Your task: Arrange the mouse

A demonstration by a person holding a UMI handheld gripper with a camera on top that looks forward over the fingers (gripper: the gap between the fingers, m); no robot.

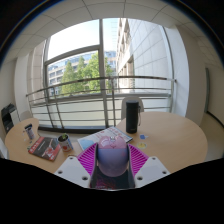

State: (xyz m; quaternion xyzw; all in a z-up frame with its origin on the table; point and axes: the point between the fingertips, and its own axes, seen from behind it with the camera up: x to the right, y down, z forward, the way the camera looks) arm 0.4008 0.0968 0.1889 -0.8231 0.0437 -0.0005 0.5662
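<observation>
One mouse point(112, 155), pale lilac-grey, is sitting between the two fingers of the gripper point(112, 163), with the magenta pads point(88, 157) hugging it on both sides. No gap is showing at either flank, so the fingers are reading as closed on the mouse, held up above the table point(165, 135).

Progress, as a judgement: the pick-up half is looking done, since the mouse is riding in the gripper and not resting on the wood. The placing half is looking undone; nothing is marking a target spot, so where it is meant to go is unclear.

Going left to right from the mouse:
- At 9 to 10 o'clock, a small bottle point(29, 131), a calculator-like device point(44, 148) and a can point(64, 143) are crowding the near left part of the table. Tight room there.
- At 12 o'clock, just beyond the fingers, a flat paper or pad point(100, 136) is lying; it could be the landing spot, can't confirm.
- At 1 o'clock, a tall dark cylinder point(131, 115) is standing well back.
- At 2 to 3 o'clock, bare wood is running out to the rounded table edge, the widest free area.

Behind the table, a railing point(90, 95) and big windows point(75, 60) are closing off the far side. The table's near edge is hidden under the gripper, so clearance there can't be judged.
</observation>
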